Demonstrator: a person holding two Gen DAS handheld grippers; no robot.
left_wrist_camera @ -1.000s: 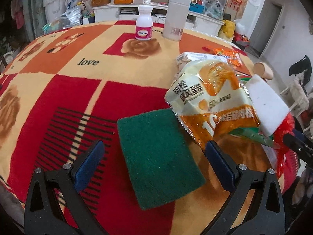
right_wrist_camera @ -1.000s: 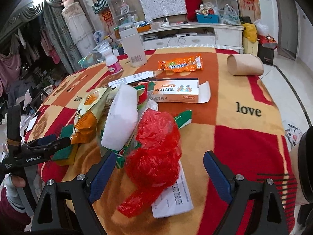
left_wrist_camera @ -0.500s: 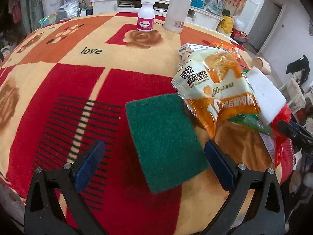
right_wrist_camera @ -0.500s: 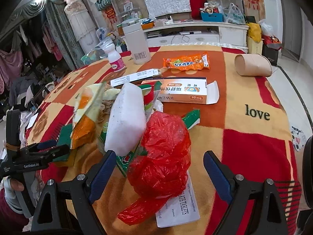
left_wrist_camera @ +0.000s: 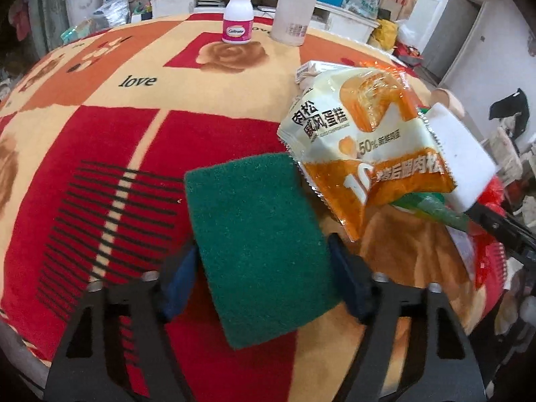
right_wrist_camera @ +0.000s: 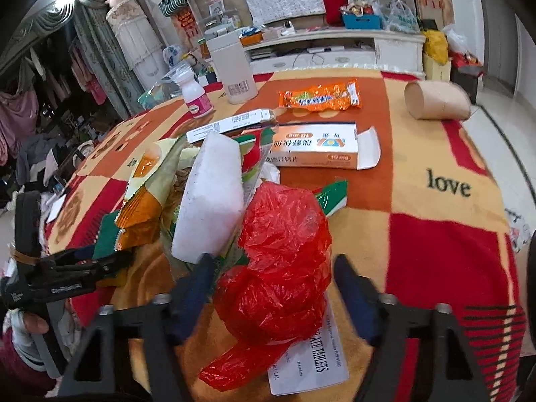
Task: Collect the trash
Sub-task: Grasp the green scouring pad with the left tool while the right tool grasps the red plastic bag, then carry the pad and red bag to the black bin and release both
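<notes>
A green scouring pad (left_wrist_camera: 258,251) lies on the red and orange blanket. My left gripper (left_wrist_camera: 264,278) has its two fingers pressed against the pad's long sides. An orange and cream snack wrapper (left_wrist_camera: 365,144) and a white sponge block (left_wrist_camera: 464,160) lie just right of the pad. In the right wrist view my right gripper (right_wrist_camera: 271,301) has narrowed around a crumpled red plastic bag (right_wrist_camera: 281,268); a gap shows at the right finger. The white sponge block (right_wrist_camera: 211,201) and the snack wrapper (right_wrist_camera: 147,197) lie left of the bag.
A paper leaflet (right_wrist_camera: 308,368) lies under the bag. An open medicine box (right_wrist_camera: 318,147), an orange wrapper (right_wrist_camera: 318,98), a cardboard tube (right_wrist_camera: 435,100), a pill bottle (left_wrist_camera: 238,20) and a white flask (left_wrist_camera: 294,3) stand farther back. The table edge is near.
Both grippers have closed in from wide open. The left one has come forward and closed on the green pad. The right one has narrowed around the red bag.
</notes>
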